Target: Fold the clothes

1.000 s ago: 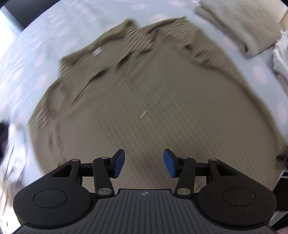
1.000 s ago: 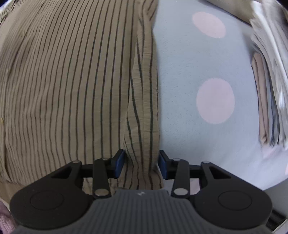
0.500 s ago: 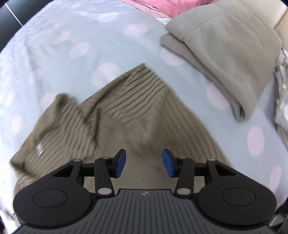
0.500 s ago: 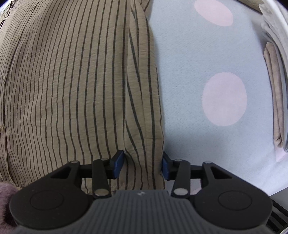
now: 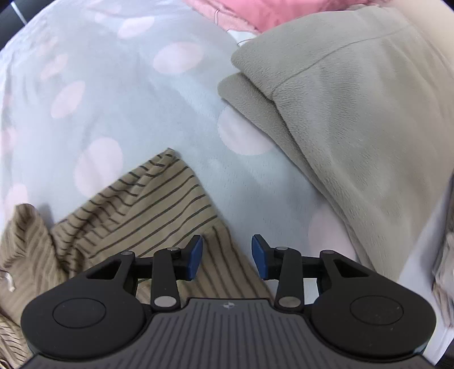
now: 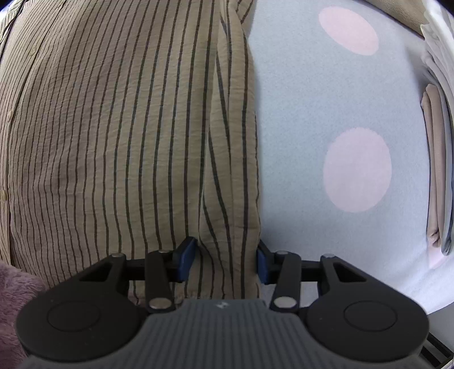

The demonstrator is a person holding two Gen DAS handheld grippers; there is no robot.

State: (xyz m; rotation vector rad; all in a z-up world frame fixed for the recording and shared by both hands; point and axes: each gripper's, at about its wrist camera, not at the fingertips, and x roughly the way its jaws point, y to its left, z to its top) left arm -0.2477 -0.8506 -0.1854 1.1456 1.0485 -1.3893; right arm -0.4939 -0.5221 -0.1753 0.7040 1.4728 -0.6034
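Note:
A tan shirt with dark stripes (image 6: 113, 142) lies spread on a light blue blanket with pink dots (image 6: 312, 99). My right gripper (image 6: 224, 259) points down at the shirt's right edge and is shut on a raised fold of that edge, which fills the gap between the blue pads. In the left wrist view a rumpled corner of the same shirt (image 5: 147, 204) lies at the lower left. My left gripper (image 5: 227, 257) hangs just over its edge. Its jaws are closing, with shirt cloth below the gap and the pads not pressing on it.
A folded grey fleece (image 5: 340, 113) lies at the upper right of the left wrist view, with pink cloth (image 5: 255, 14) behind it. A stack of folded clothes (image 6: 434, 170) stands at the right edge of the right wrist view. Mauve fuzzy cloth (image 6: 14, 298) sits at its lower left.
My left gripper swept across the shirt to its far corner near the grey fleece, came lower, and its jaws narrowed. The right gripper stayed on the fold.

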